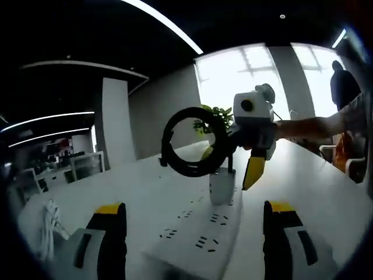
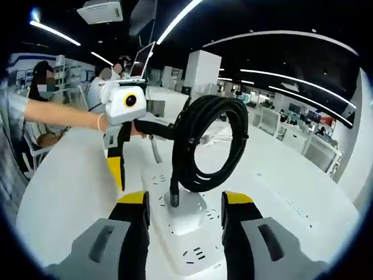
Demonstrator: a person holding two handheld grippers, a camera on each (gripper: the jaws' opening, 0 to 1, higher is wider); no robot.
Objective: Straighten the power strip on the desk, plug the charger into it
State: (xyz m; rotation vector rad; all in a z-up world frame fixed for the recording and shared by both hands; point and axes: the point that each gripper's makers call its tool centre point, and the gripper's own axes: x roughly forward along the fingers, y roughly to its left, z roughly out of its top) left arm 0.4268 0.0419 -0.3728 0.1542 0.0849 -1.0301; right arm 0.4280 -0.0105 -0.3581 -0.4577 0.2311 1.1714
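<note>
2 wide-jawed grippers, left (image 1: 192, 213) and right (image 2: 183, 204), flanking charger (image 2: 185, 213) on power strip (image 1: 198, 236).

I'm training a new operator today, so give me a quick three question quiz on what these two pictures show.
1. True or false: the white charger stands on the power strip, between the right tool's yellow-tipped jaws.
2. Multiple choice: the black cable coil is (A) flat on the desk, (B) rising above the charger, (C) inside a drawer.
3. Fill in: in the left gripper view, the left tool has its jaws spread, with the ______ lying between them.

Key: 1 true. 2 B. 3 power strip.
</note>
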